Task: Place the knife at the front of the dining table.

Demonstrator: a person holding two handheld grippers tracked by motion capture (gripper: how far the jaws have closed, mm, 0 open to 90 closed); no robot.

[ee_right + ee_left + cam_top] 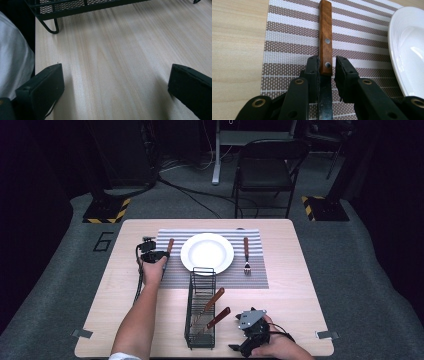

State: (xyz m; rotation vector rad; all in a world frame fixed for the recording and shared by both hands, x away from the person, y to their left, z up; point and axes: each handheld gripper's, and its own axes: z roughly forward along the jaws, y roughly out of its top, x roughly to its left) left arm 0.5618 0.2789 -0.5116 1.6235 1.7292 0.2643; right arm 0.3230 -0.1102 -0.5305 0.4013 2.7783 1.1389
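A wooden-handled knife (325, 32) lies on the striped placemat (292, 37), just left of the white plate (409, 45). My left gripper (326, 65) straddles it where handle meets blade. Its left jaw touches the handle and a narrow gap shows at the right jaw, so it is open. From above, the left gripper (152, 256) sits at the placemat's (250, 275) left edge with the knife handle (170, 245) poking out beyond it. My right gripper (239, 347) rests near the table's front edge; its jaws (115, 85) stand wide open over bare wood.
A fork (246, 255) lies on the mat right of the plate (207, 253). A black wire rack (192, 320) stands in front of the plate with two wooden-handled utensils (216, 299) leaning in it. A folding chair (267, 170) stands beyond the table.
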